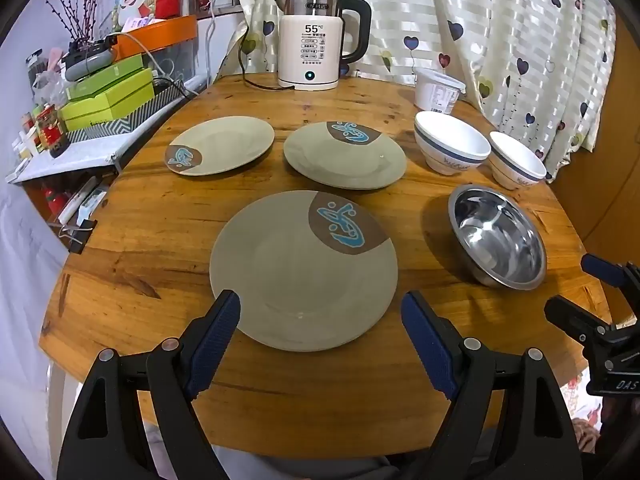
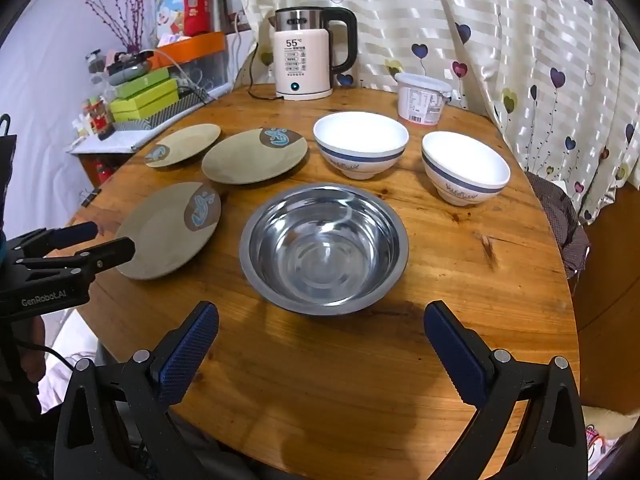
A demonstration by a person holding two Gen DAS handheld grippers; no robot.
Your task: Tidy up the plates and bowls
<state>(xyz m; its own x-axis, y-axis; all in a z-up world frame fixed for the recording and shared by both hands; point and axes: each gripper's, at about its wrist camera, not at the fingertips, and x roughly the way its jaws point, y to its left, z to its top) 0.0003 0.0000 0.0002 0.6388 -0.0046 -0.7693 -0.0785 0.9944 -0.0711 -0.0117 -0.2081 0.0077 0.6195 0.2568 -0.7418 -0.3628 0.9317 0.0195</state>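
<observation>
Both claws hung wide open and empty above the table's (image 1: 160, 216) near edge: the left gripper (image 1: 320, 320) over the near plate (image 1: 296, 280), the right gripper (image 2: 320, 328) before the steel bowl (image 2: 324, 248). Two more plates (image 1: 344, 156) and two white bowls (image 2: 360, 144) sat toward the far edge.

bg: round wood table (image 2: 460, 280) | heart-print curtain (image 1: 500, 20) – cluttered side shelf (image 1: 80, 156)
</observation>
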